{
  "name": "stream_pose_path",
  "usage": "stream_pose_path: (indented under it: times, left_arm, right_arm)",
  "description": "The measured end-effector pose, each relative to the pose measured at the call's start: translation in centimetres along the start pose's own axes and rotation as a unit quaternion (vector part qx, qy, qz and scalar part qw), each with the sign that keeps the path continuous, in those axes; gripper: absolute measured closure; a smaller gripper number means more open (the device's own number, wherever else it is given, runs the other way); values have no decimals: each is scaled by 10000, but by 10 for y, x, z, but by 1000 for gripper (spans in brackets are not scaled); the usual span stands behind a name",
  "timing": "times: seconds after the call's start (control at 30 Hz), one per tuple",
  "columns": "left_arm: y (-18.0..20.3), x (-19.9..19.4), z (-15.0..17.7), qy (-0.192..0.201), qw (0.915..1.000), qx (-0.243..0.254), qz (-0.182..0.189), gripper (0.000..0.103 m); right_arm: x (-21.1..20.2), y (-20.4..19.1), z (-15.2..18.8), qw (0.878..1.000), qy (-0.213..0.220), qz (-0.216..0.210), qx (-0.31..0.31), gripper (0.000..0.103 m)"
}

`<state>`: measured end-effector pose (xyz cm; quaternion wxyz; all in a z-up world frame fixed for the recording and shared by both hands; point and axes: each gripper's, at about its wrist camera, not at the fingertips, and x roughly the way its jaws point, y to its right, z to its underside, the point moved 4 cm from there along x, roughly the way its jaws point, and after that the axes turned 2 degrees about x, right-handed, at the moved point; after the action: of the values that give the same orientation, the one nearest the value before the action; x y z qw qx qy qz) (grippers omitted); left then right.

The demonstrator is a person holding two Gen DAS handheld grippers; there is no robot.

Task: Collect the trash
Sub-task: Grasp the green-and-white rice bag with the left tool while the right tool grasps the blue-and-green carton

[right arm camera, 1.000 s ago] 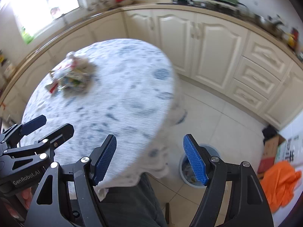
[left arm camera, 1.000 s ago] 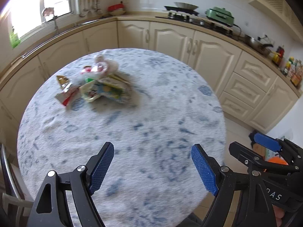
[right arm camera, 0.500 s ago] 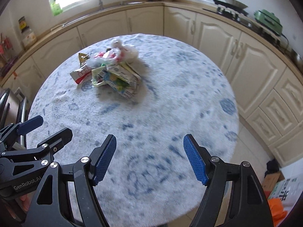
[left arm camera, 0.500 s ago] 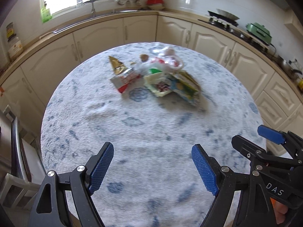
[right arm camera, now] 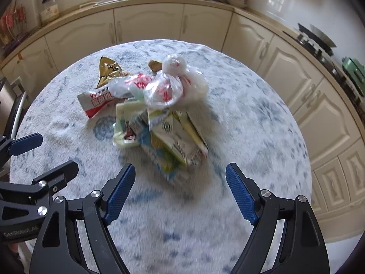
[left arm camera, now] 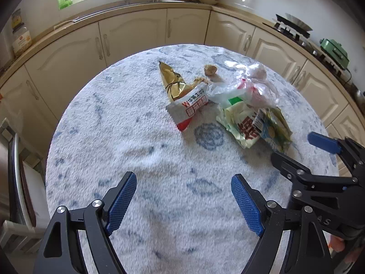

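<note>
A heap of trash lies on the round table [left arm camera: 127, 141]: a gold foil wrapper [left arm camera: 173, 83], a white and red snack wrapper [left arm camera: 188, 110], a knotted clear plastic bag [left arm camera: 248, 84], yellow-green packets [left arm camera: 253, 123] and a brown crumb ball [left arm camera: 210, 69]. My left gripper [left arm camera: 183, 202] hovers open over bare cloth, short of the heap. My right gripper [right arm camera: 180, 193] is over the table too, its jaws opening with nothing between them, just short of the packets [right arm camera: 164, 137] and the bag [right arm camera: 168, 86]. Each gripper shows at the other view's edge.
Cream kitchen cabinets [left arm camera: 134, 32] curve around behind the table, with a sink and window above. A stove [left arm camera: 294, 29] and a green appliance [left arm camera: 334, 51] sit at the right. A chair frame [left arm camera: 16, 182] stands at the table's left edge.
Both grippers swung toward the heap, which now looks bigger and nearer. The right view left the floor and bin and now faces the table. The right jaws stand a little wider.
</note>
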<state>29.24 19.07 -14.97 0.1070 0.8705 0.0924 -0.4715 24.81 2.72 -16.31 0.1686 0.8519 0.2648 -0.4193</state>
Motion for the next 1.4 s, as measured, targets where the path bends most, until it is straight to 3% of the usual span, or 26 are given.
stream_pose_path:
  times: [0.17, 0.23, 0.3, 0.4, 0.7, 1.0, 1.07, 1.1, 1.27, 1.4]
  left_arm:
    - [-2, 17, -13, -39, 10000, 19, 4, 21]
    - [0, 22, -17, -81, 10000, 34, 38, 21]
    - [3, 25, -18, -92, 9999, 57, 53, 20]
    - [8, 31, -23, -114, 9999, 89, -23, 19]
    - [42, 39, -43, 30, 9997, 173, 180, 14]
    - [68, 90, -58, -305, 9994, 108, 123, 10]
    - [69, 93, -62, -166, 9997, 145, 65, 18]
    - [69, 93, -63, -105, 9998, 196, 15, 29]
    - [66, 91, -60, 40, 9997, 199, 132, 37]
    - [63, 77, -53, 230, 9994, 211, 113, 52]
  right_arm:
    - [28, -6, -12, 9994, -137, -205, -247, 23]
    - [32, -4, -12, 9993, -105, -240, -268, 44]
    - [29, -2, -11, 9991, 86, -219, -339, 52]
    - [24, 9, -10, 9989, 130, -427, -152, 78]
    - [8, 50, -4, 9979, 363, -491, 230, 78]
    - [1, 85, 8, 9972, 487, -233, 526, 78]
    - [4, 88, 9, 9970, 471, -235, 565, 78]
    - [5, 89, 10, 9969, 473, -232, 576, 78]
    - [9, 92, 10, 9962, 467, -290, 670, 78]
    - [7, 92, 13, 9961, 453, -293, 696, 78]
